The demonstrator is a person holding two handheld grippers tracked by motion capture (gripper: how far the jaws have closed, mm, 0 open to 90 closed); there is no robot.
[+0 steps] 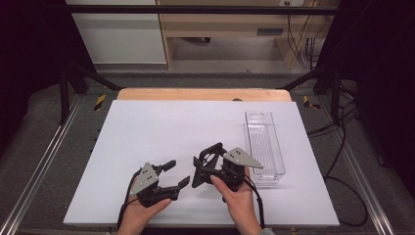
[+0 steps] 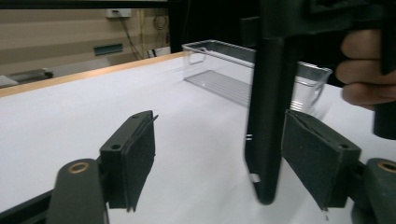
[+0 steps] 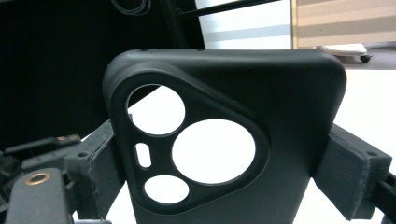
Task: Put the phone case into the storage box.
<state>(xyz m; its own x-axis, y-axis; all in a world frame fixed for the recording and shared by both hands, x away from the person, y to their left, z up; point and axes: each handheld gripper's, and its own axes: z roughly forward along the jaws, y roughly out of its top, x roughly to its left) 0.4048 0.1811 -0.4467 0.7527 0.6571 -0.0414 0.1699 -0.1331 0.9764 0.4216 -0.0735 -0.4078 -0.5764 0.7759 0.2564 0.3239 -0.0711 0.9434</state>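
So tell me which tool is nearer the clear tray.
Right. The right tool, shut on a black phone case, sits just left of the clear tray. The left tool, open and empty, lies farther left, beyond the case.

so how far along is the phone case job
Done: the right gripper is shut on the black phone case, lifted off the table. In hand: the left gripper stands open beside the case. Left, probably: putting the case in the clear tray, which holds nothing yet.
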